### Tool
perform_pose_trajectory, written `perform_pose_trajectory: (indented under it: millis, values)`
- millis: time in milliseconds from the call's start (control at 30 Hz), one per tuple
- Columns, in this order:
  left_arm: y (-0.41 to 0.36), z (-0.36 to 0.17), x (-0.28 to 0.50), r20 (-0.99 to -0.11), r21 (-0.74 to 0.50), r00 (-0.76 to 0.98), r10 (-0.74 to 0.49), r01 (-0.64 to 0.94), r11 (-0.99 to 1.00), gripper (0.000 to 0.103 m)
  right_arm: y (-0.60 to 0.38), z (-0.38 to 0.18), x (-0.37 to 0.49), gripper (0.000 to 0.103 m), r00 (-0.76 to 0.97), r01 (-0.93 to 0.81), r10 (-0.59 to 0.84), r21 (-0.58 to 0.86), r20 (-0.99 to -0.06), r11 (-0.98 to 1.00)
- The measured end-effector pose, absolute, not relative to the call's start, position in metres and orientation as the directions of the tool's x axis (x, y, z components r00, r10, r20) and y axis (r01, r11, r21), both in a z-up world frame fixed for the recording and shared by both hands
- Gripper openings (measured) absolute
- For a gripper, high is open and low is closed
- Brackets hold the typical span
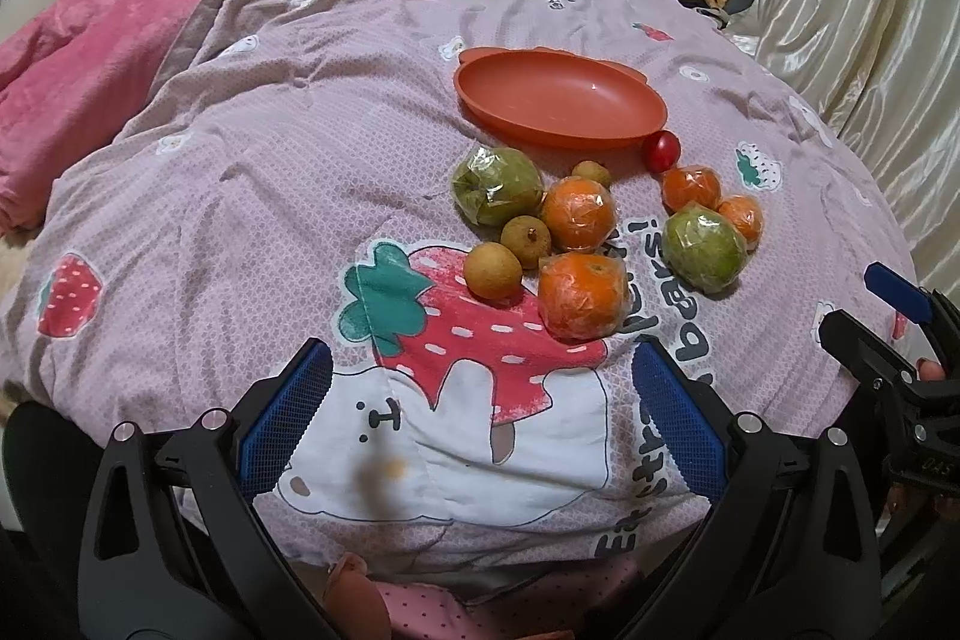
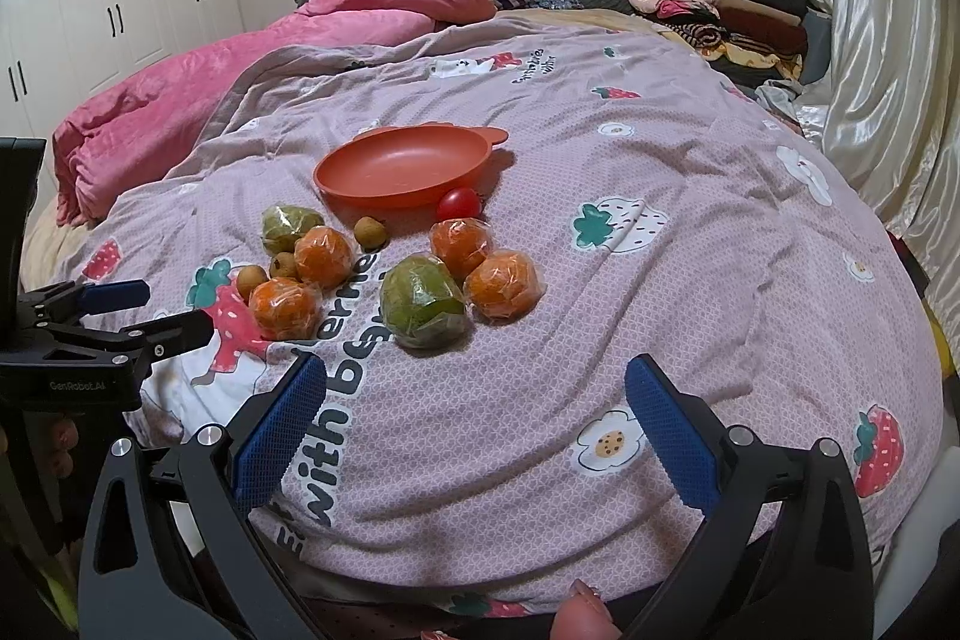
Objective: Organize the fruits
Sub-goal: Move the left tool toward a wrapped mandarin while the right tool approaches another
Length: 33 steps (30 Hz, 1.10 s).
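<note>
Both tools [image 1: 480,415] [image 2: 477,421] agape; orange plate [image 2: 360,178] fruitless

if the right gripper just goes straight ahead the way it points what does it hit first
Probably the plastic-wrapped green fruit, nearest in line with the open right gripper. Only the printed pink quilt lies between them, though depth is hard to judge.

A pink blanket [image 2: 252,58] and folded clothes [image 2: 720,4] (stacked by the curtain [image 2: 870,10]) lie on the printed quilt [image 2: 660,280].
</note>
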State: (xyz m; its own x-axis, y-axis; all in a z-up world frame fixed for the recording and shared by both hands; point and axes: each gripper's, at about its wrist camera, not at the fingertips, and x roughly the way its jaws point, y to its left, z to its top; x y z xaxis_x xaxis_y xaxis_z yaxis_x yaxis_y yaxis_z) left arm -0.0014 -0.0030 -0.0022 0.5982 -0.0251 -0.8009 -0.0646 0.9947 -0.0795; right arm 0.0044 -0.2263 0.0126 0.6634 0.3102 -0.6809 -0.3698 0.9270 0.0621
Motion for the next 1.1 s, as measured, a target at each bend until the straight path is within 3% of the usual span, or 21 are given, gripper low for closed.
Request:
perform_pose_trajectory:
  millis: [1100]
  values:
    - [-0.011,-0.018,0.012,-0.829,-0.111,0.553,-0.087,-0.01,0.994,0.095,-0.237,0.002,0.025,0.099,0.642,-0.37,0.317,0.08,-0.698,0.926]
